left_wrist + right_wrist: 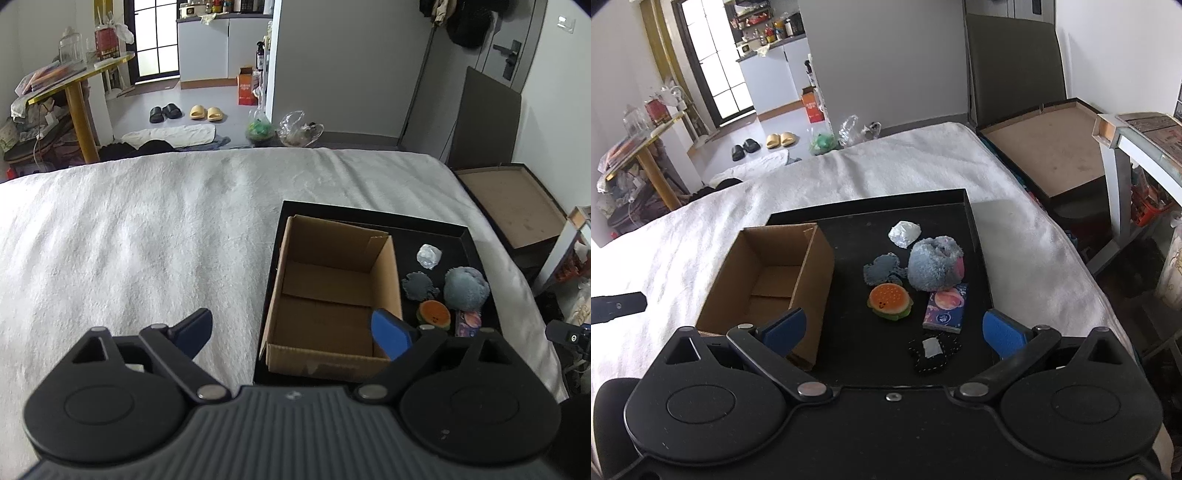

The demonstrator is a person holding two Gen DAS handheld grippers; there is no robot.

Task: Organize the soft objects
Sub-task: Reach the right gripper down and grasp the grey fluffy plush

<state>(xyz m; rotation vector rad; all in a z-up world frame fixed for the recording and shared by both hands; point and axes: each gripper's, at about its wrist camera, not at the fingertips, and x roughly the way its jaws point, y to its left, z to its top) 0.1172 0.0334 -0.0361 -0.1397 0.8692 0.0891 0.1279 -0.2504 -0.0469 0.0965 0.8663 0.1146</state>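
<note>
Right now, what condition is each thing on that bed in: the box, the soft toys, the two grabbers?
Cardboard box: open at the top, empty, upright in the tray.
Black tray: flat on the white bedcover.
Fluffy blue plush: on the tray, outside the box.
Burger toy: on the tray, untouched.
Tissue pack: lying flat on the tray.
Left gripper: fingers open, holding nothing.
Right gripper: fingers open, holding nothing.

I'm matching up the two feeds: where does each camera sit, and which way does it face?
Left wrist: sits behind the open left claw, looking down over the bed at the empty cardboard box; only the claw shows.
Right wrist: sits behind the open right claw, facing the black tray and burger toy; only the claw shows.
Shared: box, tray, toys.
</note>
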